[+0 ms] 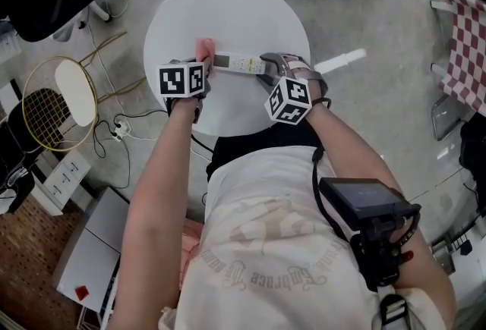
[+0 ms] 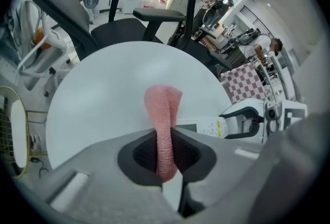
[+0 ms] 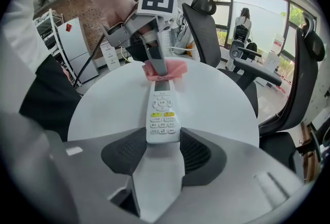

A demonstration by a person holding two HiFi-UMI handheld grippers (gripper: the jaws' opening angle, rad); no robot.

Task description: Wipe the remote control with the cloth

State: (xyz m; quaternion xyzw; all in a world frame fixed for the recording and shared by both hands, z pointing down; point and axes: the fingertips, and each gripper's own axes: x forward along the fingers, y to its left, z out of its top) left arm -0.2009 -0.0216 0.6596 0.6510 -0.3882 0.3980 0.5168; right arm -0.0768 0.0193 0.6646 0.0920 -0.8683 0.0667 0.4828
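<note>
Head view: cloth (image 1: 204,47) against remote control (image 1: 237,62)

The left tongs (image 2: 165,153) pinch a pink cloth (image 2: 162,115), which stands folded forward over the round white counter (image 2: 103,94). Just right of it lies the white remote control (image 2: 206,127), its far end at the right tongs (image 2: 247,120). Black office chairs (image 2: 144,17) stand beyond.
</note>
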